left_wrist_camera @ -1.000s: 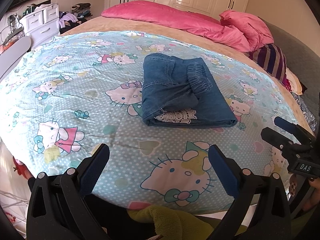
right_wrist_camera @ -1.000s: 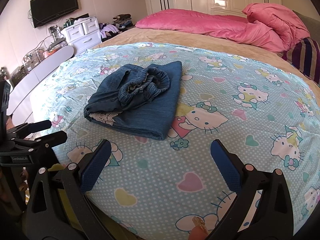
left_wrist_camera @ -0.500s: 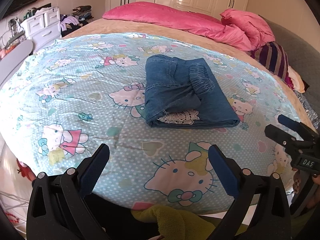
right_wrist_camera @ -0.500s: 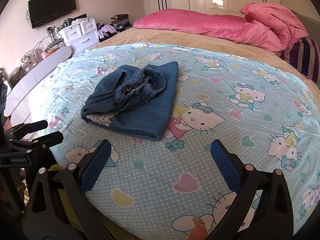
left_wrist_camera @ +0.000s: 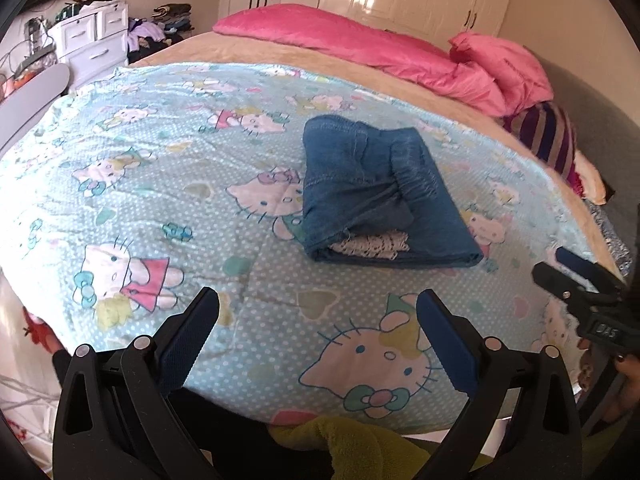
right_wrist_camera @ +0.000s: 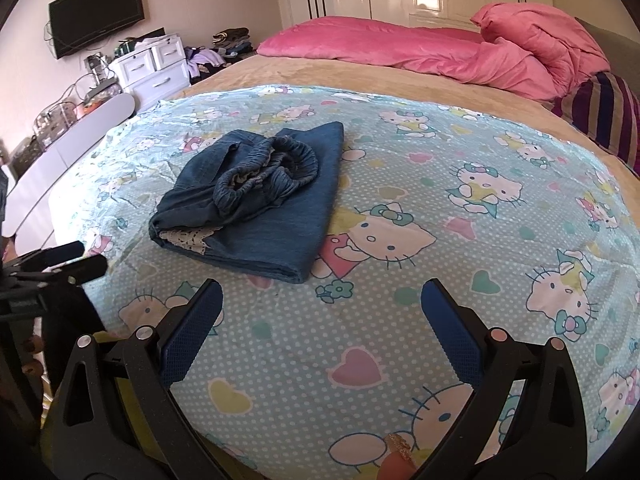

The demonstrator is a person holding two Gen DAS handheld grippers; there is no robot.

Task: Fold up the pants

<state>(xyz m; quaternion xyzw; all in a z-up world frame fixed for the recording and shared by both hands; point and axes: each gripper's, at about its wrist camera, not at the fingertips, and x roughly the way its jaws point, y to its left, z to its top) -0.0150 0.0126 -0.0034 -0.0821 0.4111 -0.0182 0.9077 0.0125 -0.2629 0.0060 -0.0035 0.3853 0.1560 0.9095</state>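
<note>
Blue denim pants lie folded into a compact bundle on the cartoon-cat sheet, with the elastic waistband on top and a white lace trim at the near end. In the right wrist view the same pants sit left of centre. My left gripper hangs open over the sheet's near edge, well short of the pants, nothing between its blue pads. My right gripper is open too, empty, near the front of the bed. Each gripper shows at the edge of the other's view.
A pink duvet and a striped cushion lie at the head of the bed. White drawers and a wall TV stand to the left. A yellow-green cloth sits below the bed's near edge.
Both grippers have drifted slightly, so the pants sit a little farther off in each view. The pants have not moved and both grippers stay open.
</note>
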